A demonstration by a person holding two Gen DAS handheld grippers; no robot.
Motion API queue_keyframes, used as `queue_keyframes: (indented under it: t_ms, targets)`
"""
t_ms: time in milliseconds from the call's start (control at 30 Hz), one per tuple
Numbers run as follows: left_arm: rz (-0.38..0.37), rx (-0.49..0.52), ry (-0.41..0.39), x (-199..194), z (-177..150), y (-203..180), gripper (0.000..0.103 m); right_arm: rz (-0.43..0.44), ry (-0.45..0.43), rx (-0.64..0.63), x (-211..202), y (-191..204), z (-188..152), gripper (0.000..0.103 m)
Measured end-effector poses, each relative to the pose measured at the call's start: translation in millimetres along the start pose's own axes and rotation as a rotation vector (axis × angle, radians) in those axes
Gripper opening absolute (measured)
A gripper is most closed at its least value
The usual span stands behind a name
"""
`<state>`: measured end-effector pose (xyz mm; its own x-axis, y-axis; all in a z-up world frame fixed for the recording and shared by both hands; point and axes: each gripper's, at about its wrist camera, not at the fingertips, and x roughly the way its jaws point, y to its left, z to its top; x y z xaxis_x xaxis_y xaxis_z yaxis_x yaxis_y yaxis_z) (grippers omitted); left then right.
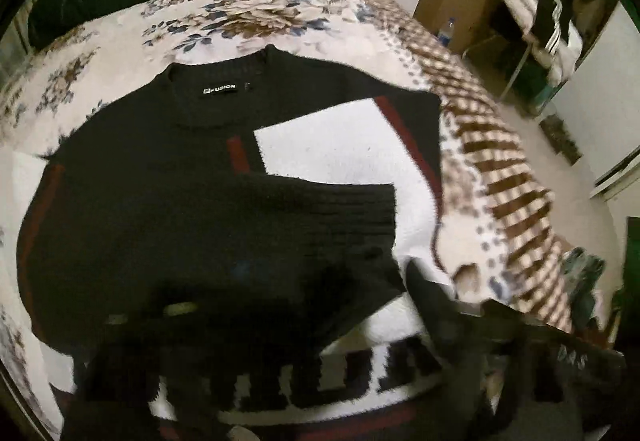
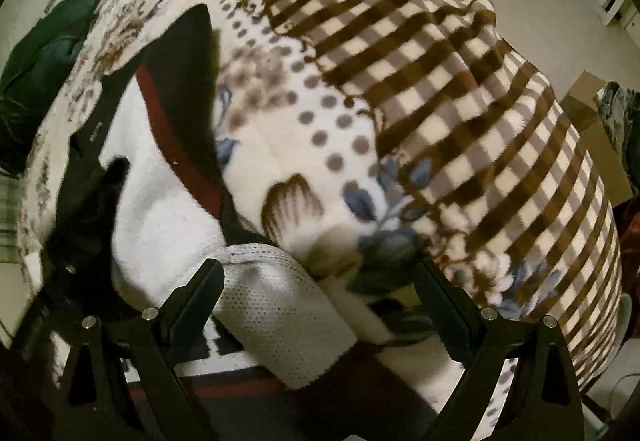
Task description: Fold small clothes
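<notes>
Sweater (image 1: 208,177) hem blurred under spread left gripper (image 1: 280,381); right gripper (image 2: 316,301) fingers apart, white cuff (image 2: 276,313) between, unpinched

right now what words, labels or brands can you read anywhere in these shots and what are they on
"FUSION", with a small mark before it: white print on the black neck label inside the collar of the black sweater.
Pale characters on a dark part at the lower right of the left wrist view: too blurred to read.
Large block shapes knitted across the sweater's lower band: cut off and blurred, unreadable.
Right wrist view: no text.
</notes>
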<state>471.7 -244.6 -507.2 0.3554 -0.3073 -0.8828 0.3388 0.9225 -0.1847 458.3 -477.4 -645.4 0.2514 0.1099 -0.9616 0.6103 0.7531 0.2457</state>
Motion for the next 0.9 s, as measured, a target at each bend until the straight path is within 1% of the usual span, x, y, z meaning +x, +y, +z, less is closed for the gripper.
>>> queue_keyframes:
  t_ms: [67,133,167,233,300,333,367,433,500,533,567,600,633,667,700,733,767,833,900]
  targets:
    - [-0.018,-0.038,-0.017,-14,-2,10,0.095,0.031,-0.008,0.002,-8,0,2,0.097]
    - [-0.046,-0.110,-0.039,-35,-3,31,0.095,0.085,-0.029,-0.001,-20,4,7,0.098]
    - [-0.023,-0.158,-0.066,-50,-5,48,0.095,0.109,-0.043,-0.006,-26,8,10,0.098]
    - [0.044,-0.222,-0.093,-70,-10,79,0.095,0.174,-0.054,-0.029,-33,22,18,0.098]
    - [0.142,-0.277,-0.114,-85,-17,110,0.095,0.242,-0.042,-0.073,-32,47,25,0.098]
    - [0.185,-0.295,-0.119,-90,-21,124,0.095,0.260,-0.034,-0.101,-28,63,28,0.098]
    - [0.249,-0.324,-0.122,-94,-27,147,0.095,0.273,-0.028,-0.134,-24,79,29,0.098]
    - [0.337,-0.372,-0.095,-93,-37,179,0.095,0.262,0.007,-0.210,-7,112,28,0.097]
    - [0.368,-0.430,-0.061,-89,-47,208,0.095,0.205,0.068,-0.249,18,136,24,0.097]
    - [0.389,-0.463,-0.049,-87,-52,223,0.095,0.178,0.097,-0.261,30,144,24,0.094]
    - [0.404,-0.488,-0.041,-85,-57,234,0.095,0.155,0.109,-0.273,40,151,23,0.081]
    - [0.411,-0.512,-0.033,-84,-61,244,0.095,0.098,0.093,-0.292,46,158,20,0.054]
    - [0.416,-0.536,-0.030,-85,-66,255,0.095,0.044,0.071,-0.312,47,163,17,0.036]
    - [0.418,-0.549,-0.031,-86,-67,260,0.095,0.022,0.039,-0.326,44,167,15,0.027]
    - [0.420,-0.561,-0.035,-87,-68,266,0.095,0.018,0.018,-0.332,39,168,13,0.022]
    - [0.421,-0.566,-0.037,-88,-68,270,0.095,0.013,-0.009,-0.344,30,170,11,0.019]
    - [0.418,-0.570,-0.039,-88,-67,273,0.095,0.014,-0.026,-0.349,23,170,12,0.014]
    - [0.405,-0.568,-0.043,-88,-64,277,0.095,0.025,-0.080,-0.339,-3,168,15,0.005]
    - [0.390,-0.555,-0.051,-87,-56,279,0.095,0.004,-0.134,-0.314,-26,159,26,0.005]
